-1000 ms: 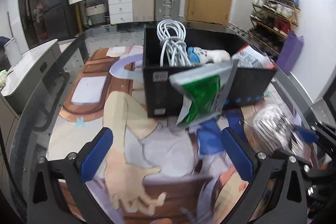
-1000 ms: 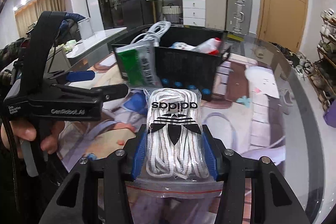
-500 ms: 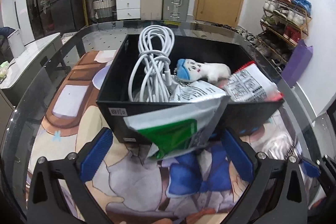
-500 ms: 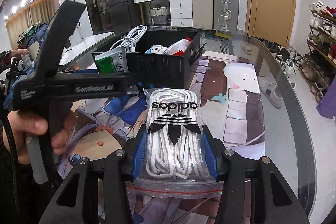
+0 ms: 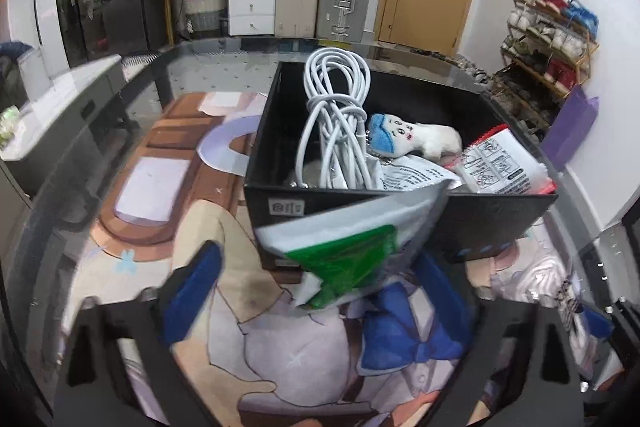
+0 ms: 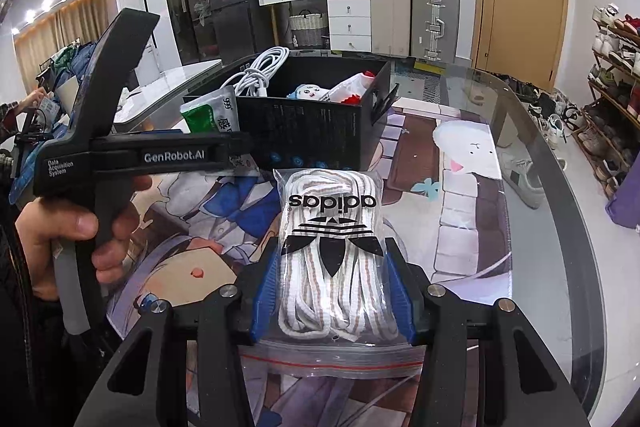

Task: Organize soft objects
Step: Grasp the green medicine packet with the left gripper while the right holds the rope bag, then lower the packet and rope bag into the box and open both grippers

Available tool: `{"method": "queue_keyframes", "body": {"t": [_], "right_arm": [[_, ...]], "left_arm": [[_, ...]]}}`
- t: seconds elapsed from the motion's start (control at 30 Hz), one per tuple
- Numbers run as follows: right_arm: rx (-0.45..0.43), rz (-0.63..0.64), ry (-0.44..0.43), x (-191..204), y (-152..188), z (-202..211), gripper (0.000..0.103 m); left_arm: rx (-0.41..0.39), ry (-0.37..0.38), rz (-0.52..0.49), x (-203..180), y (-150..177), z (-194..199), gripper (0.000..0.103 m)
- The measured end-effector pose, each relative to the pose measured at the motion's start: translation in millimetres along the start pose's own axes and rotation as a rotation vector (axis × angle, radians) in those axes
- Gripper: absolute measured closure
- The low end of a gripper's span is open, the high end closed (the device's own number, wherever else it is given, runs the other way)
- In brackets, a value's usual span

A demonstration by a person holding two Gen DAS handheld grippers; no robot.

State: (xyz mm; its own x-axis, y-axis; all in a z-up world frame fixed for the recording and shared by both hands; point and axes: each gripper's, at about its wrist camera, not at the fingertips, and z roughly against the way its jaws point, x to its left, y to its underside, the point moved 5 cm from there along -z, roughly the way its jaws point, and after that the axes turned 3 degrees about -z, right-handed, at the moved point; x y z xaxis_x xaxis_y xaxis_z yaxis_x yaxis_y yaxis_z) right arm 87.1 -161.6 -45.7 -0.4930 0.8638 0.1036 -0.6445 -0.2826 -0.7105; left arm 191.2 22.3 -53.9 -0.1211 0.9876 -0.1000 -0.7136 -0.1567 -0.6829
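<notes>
Drawn back slightly from the black box (image 5: pixel 400 211) on the tabletop (image 6: pixel 520 187); left gripper (image 5: pixel 320 291), jaws wide, green sachet (image 5: pixel 352 247) between them, contact unclear; right gripper (image 6: pixel 332 291) clamped on the bagged laces (image 6: pixel 332 247), short of the box.

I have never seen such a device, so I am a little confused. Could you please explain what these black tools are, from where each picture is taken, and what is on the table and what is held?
These are hand-held grippers, one per hand, each with a camera looking along its two fingers. In the right camera's picture, the right gripper is shut on a bag of shoelaces. On the left you see the person's hand holding the other tool. In the left camera's picture, the left gripper is open and holds nothing. A green and white packet hangs over the front wall of the black box. Inside the box are a white cable, a small plush toy and a red and white packet. The box stands on a cartoon-printed mat.
</notes>
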Motion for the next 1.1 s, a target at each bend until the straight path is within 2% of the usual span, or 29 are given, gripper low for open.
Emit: {"method": "queue_keyframes", "body": {"t": [0.07,0.17,0.2,0.27,0.53,0.7,1.1], "right_arm": [[0.0,0.001,-0.002,1.0,-0.4,0.2,0.054],[-0.002,0.002,-0.003,2.0,0.1,-0.3,0.054],[-0.003,0.002,-0.004,2.3,0.2,-0.2,0.054],[-0.002,0.002,-0.004,3.0,0.5,-0.5,0.054],[-0.001,0.01,-0.007,7.9,0.9,-1.3,0.054],[-0.007,0.021,-0.011,12.9,0.5,0.2,0.054],[-0.064,0.053,-0.022,31.0,-15.1,11.6,0.054]], "left_arm": [[0.016,0.021,-0.006,-1.4,3.1,-0.7,0.035],[0.004,-0.013,-0.031,0.3,8.5,3.0,0.052],[0.005,0.0,-0.029,1.0,9.5,4.2,0.053],[0.005,0.019,-0.035,3.4,11.3,7.4,0.06],[-0.026,0.042,-0.092,6.2,19.8,24.4,0.063],[-0.039,0.058,-0.087,14.2,22.3,36.8,0.063],[-0.064,0.143,-0.108,19.6,13.6,61.2,0.063]]}}
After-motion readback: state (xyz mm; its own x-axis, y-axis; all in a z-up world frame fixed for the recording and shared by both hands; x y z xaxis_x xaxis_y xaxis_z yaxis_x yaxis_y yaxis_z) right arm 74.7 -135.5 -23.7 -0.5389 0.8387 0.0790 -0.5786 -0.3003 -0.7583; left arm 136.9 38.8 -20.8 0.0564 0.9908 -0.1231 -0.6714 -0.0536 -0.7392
